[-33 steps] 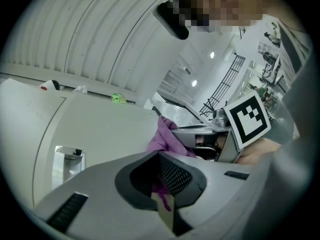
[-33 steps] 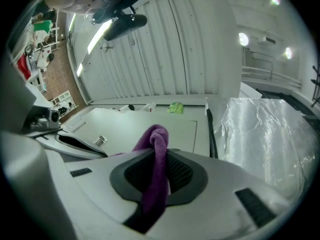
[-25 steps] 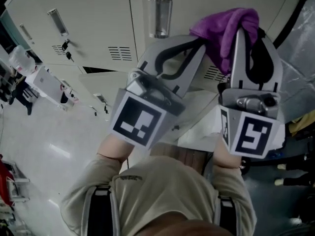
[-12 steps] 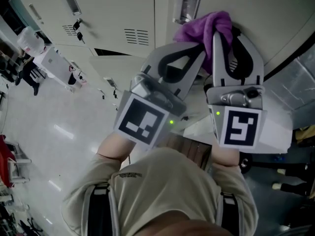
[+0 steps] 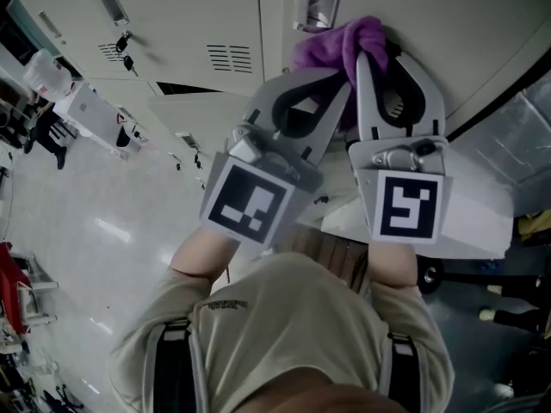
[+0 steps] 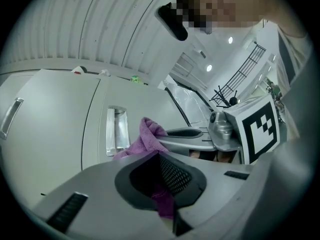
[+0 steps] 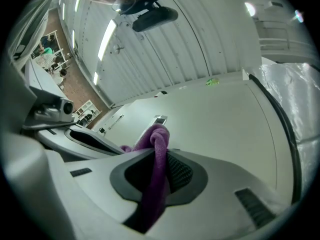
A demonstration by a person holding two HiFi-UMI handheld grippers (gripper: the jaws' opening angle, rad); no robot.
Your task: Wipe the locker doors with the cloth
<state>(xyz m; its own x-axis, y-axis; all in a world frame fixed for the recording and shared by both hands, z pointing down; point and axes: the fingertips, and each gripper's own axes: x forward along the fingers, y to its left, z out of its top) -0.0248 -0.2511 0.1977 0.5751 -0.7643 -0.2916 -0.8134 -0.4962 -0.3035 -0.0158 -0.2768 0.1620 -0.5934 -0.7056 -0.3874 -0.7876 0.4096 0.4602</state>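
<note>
A purple cloth [image 5: 331,46] is bunched against a cream locker door [image 5: 189,24], just below a metal recessed handle [image 5: 314,3]. My left gripper [image 5: 343,84] and right gripper [image 5: 377,46] meet side by side at the cloth, each shut on part of it. In the left gripper view the cloth [image 6: 146,138] rises past the jaws of the left gripper [image 6: 161,181] toward the handle [image 6: 115,134], with the right gripper's marker cube [image 6: 257,129] beside it. In the right gripper view the cloth [image 7: 158,156] runs as a strand through the jaws of the right gripper [image 7: 161,164] against the door [image 7: 215,119].
A neighbouring locker with keys in its lock [image 5: 125,41] and vent slots [image 5: 228,57] lies to the left. A shiny floor [image 5: 77,231] stretches left, with people far off. A black cable [image 5: 491,101] and plastic sheeting [image 5: 525,119] are at the right, above a white box [image 5: 482,222].
Both grippers have carried the cloth leftward across the door to just under the handle. The right gripper has drawn closer to the left one.
</note>
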